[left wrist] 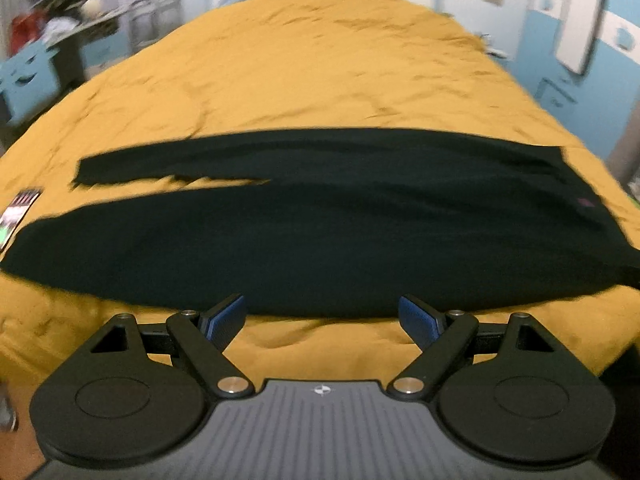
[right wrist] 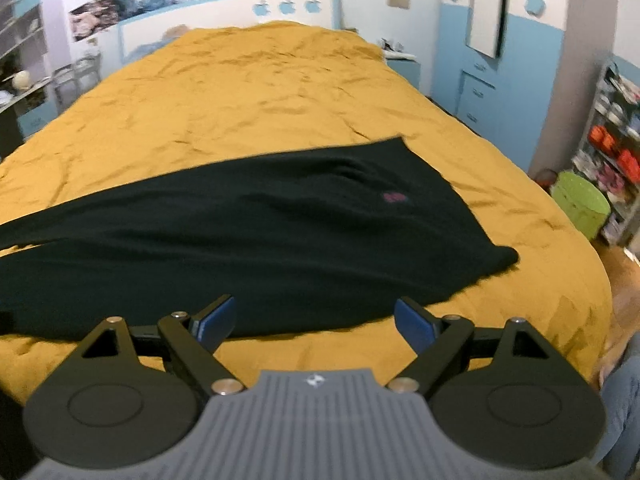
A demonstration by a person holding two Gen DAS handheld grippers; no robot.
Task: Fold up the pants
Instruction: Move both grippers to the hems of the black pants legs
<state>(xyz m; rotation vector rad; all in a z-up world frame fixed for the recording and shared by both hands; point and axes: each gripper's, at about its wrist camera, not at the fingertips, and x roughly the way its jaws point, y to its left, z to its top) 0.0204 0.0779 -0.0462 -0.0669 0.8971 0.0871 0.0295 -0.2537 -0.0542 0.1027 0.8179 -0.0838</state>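
Black pants lie flat across a mustard-yellow bedspread, legs to the left, waist to the right. A small pink logo sits near the waist. The two legs are side by side, split apart at the left. My left gripper is open and empty, just short of the near edge of the near leg. My right gripper is open and empty, at the near edge of the pants toward the waist end. The bedspread also shows in the right wrist view.
A phone lies on the bed at the left, beside the leg ends. A green bin and shelves stand right of the bed. A blue wardrobe is at the far right, a headboard behind.
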